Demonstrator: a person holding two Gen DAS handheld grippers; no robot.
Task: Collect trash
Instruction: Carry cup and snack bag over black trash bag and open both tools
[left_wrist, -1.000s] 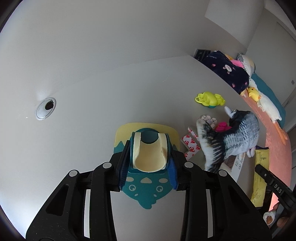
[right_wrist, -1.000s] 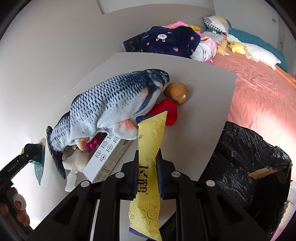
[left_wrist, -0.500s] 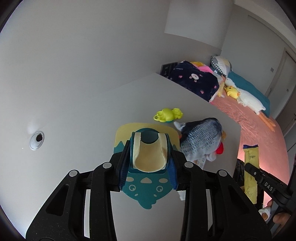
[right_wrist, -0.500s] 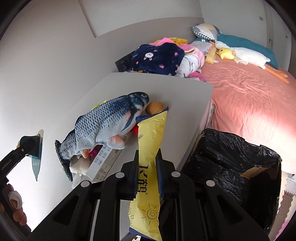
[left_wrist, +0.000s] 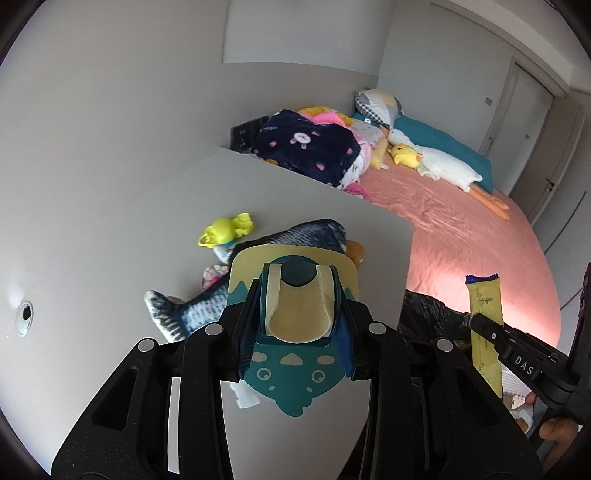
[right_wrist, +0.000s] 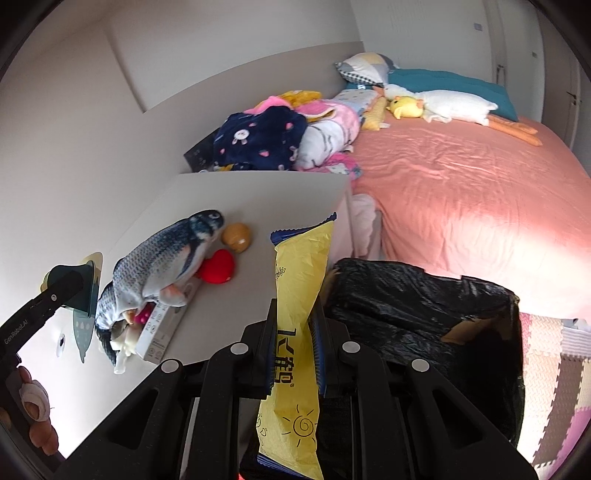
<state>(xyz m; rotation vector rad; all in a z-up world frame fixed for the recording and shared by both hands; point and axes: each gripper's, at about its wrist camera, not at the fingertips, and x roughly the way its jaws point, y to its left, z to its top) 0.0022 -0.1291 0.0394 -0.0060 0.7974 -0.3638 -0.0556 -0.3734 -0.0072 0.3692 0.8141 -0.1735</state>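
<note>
- Trash in the left wrist view: a teal and cream blister card (left_wrist: 295, 354) with a raised clear-plastic bubble sits clamped in the left gripper (left_wrist: 297, 332), whose pads press on the 2 sides of the bubble. It hangs above the grey table (left_wrist: 110, 258).
- Card and bubble look light and thin; I judge the bubble could crush or buckle under a hard squeeze, and its smooth plastic may slip. Holding across the bubble's side walls, as now, seems a fair grip; the flat card edge would bend.
- Further right in this view, the right gripper (left_wrist: 484, 328) holds a yellow snack wrapper (left_wrist: 484, 325) upright, close over a black trash bag (left_wrist: 432, 314).
- On the table behind lie a plush fish (left_wrist: 258, 273) and a yellow-green toy (left_wrist: 225, 230), which do not look like trash.

- Right wrist view: the right gripper (right_wrist: 293, 354) is closed tight on the yellow snack wrapper (right_wrist: 299, 295), pinching it about mid-length, with 1 end standing above the jaws and the other drooping below.
- Wrapper film looks very light, limp and slick; I judge a flat mid-length pinch holds best, since the loose ends will flop.
- Black trash bag (right_wrist: 424, 306), lining a cardboard box, stands open just right of the table (right_wrist: 258, 192), below and beside the wrapper.
- At the left edge the left gripper (right_wrist: 62, 288) shows with the blister card (right_wrist: 86, 295).
- Left on the table: plush fish (right_wrist: 166, 258), a white box (right_wrist: 162, 332) under it, a red toy (right_wrist: 218, 266) and a brown ball (right_wrist: 236, 236).
</note>
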